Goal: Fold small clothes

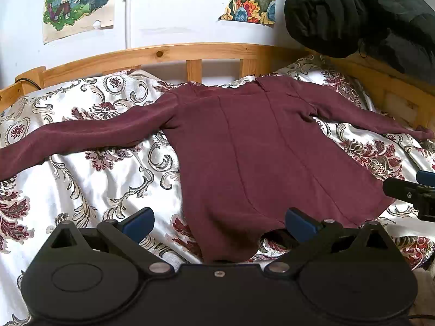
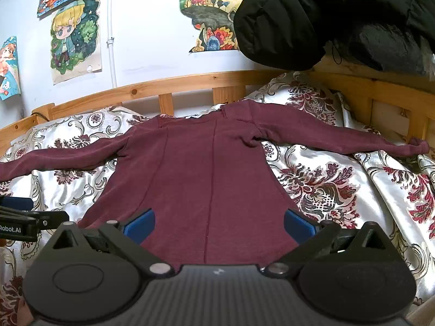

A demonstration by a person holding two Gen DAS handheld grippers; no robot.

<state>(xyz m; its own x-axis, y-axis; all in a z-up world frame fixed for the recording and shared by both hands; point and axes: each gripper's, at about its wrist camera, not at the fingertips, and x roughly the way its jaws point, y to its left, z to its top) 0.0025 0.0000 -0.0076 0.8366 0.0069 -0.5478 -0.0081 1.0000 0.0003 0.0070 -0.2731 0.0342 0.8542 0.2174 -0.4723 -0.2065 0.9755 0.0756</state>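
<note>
A maroon long-sleeved top [image 1: 244,146] lies flat on the floral bedspread [image 1: 89,179], sleeves spread out to both sides, neckline toward the headboard. It also shows in the right wrist view [image 2: 195,168]. My left gripper [image 1: 220,224] is open, its blue-padded fingers wide apart over the hem's left corner, holding nothing. My right gripper [image 2: 218,224] is open over the hem's right part, empty. The right gripper's tip shows at the right edge of the left wrist view [image 1: 413,190]; the left gripper shows at the left edge of the right wrist view [image 2: 27,217].
A wooden bed rail [image 1: 190,54] runs along the far side by a white wall with posters [image 1: 78,2]. A black puffy jacket [image 1: 361,13] hangs over the right rail [image 2: 380,92].
</note>
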